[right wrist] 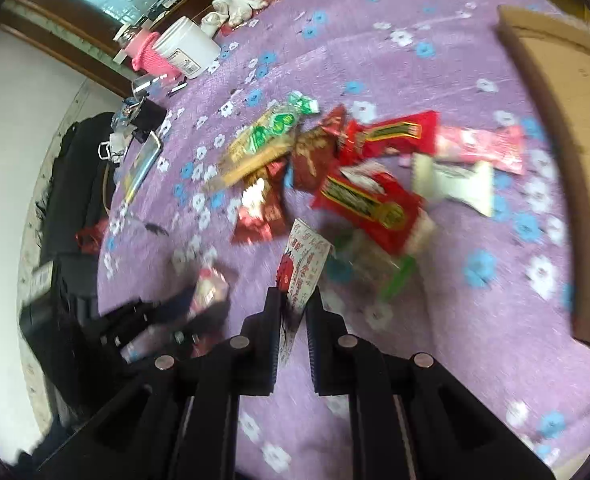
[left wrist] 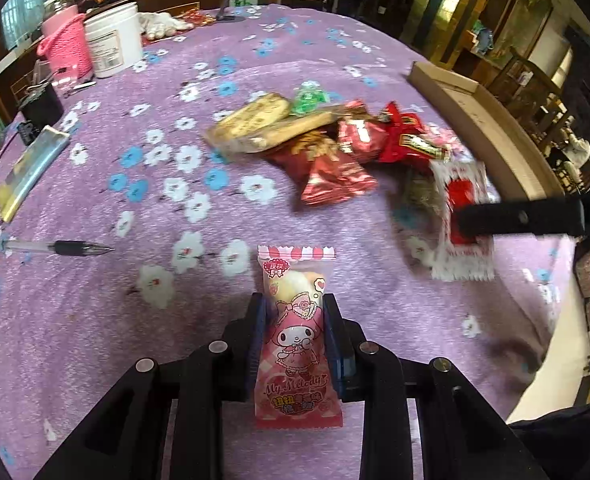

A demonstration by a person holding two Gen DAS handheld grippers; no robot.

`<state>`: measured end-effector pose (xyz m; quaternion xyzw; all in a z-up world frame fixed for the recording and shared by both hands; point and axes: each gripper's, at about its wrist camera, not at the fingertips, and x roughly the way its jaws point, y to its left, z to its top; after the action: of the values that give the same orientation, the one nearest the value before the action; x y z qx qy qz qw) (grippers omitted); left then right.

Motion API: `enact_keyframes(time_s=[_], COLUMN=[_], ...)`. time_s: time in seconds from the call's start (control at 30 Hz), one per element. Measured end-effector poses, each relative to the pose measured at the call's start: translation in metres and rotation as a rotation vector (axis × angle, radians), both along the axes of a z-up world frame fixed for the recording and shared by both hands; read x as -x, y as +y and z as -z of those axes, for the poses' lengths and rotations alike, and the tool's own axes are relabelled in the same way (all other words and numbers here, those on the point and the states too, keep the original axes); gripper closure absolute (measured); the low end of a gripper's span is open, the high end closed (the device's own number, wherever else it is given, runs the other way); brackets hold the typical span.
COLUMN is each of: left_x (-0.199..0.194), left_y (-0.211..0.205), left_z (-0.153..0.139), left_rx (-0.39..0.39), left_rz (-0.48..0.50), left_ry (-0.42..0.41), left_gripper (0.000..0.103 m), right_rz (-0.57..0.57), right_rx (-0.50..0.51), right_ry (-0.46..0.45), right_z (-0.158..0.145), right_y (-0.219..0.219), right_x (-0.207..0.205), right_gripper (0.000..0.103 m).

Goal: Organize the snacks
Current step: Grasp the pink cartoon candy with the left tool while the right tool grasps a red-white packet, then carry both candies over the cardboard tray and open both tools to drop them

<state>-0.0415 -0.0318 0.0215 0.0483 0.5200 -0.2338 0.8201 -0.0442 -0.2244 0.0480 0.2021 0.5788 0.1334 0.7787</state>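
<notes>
Snacks sit in both grippers: the left gripper (left wrist: 295, 320) clamps a pink My Melody packet (left wrist: 297, 344), and the right gripper (right wrist: 295, 304) pinches a red-and-white sachet (right wrist: 301, 276). Beyond them a pile of snack packets (left wrist: 327, 140) lies on the purple flowered worktop (left wrist: 135, 320), near a cardboard box (left wrist: 491, 128).

the right gripper (right wrist: 295, 304) has its fingers (right wrist: 273, 320) pinched on a white and red snack packet (right wrist: 305, 264) above the purple flowered bench (right wrist: 455, 340), with a heap of red and tan snacks (right wrist: 335, 168) beyond and a cardboard box (right wrist: 567, 140) to the right.
</notes>
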Motion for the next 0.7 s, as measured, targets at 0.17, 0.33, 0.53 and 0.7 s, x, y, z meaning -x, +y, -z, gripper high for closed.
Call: enact_keyframes(time_s=[0.17,0.33,0.53,0.7], left_x=[0.005,0.010,0.016,0.022], left_y=[-0.019,-0.037,-0.054,-0.068], left_z=[-0.011,-0.022,-0.029,-0.037], left_rx=[0.033,0.052,0.048,0.043], left_rz=[0.043,0.094,0.148,0.176], left_ry=[-0.025,-0.056,-0.071,-0.096], left_gripper=[0.075,0.075,0.075,0.075], right_rz=[0.030,0.116,0.183,0.175], right_rx=[0.050,0.043,0.016,0.003], right_ry=[-0.081,-0.094,-0.105,-0.115], right_z=[-0.010,-0.014,-0.015,-0.014], right_y=[-0.010,-0.034,-0.056,-0.060], right_x=[0.029,0.036,0.049,0.052], right_gripper=[0.091,0.091,0.091,0.091])
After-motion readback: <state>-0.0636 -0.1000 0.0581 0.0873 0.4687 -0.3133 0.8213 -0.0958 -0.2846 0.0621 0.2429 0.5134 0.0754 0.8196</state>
